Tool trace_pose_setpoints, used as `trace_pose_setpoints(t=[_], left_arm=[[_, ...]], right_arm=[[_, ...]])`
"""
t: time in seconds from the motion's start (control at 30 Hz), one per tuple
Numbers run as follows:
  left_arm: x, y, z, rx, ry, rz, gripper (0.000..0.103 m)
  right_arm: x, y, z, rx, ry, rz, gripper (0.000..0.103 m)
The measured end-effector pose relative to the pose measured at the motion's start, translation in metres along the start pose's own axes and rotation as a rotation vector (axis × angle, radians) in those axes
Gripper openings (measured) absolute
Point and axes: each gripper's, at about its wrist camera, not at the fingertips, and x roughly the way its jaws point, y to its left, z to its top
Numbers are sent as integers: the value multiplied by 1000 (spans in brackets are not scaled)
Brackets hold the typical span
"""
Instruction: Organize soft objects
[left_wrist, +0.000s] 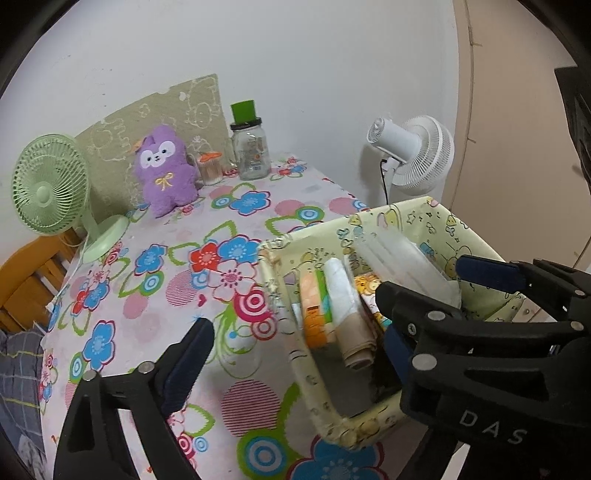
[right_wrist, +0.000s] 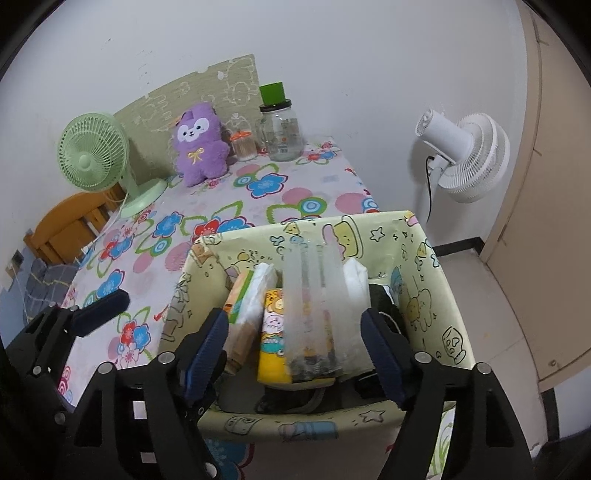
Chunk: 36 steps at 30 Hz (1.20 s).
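Fuzzy purple plush toy (left_wrist: 164, 171), glass jar (left_wrist: 253, 153), glossy storage box (left_wrist: 436, 218)

Both handheld units are of matching build: matte black plastic linkage frames with triangular cut-outs, jointed by round silver-grey pivot pins or screw heads. The left gripper (left_wrist: 295, 343) carries dark blue ribbed pads on the inner faces of its fingers (left_wrist: 188, 354), and its right-side frame bears the white lettering "DAS", the rest of the marking being cut off by the frame edge. The right gripper (right_wrist: 295, 350) shows the same black frame and blue pads on its fingers (right_wrist: 380, 354), with rectangular slots in the lower body; no sleeve or cable is visible.
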Motion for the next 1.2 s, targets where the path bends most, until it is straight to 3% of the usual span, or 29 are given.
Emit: trace_pose_setpoints(t=[0.7, 1.2], left_arm=[[-47, 62, -24, -95, -49, 37, 103], [-101, 96, -44, -141, -129, 132, 103]], right_arm=[[-39, 60, -11, -74, -99, -32, 93], [-76, 99, -20, -91, -187, 9, 100]])
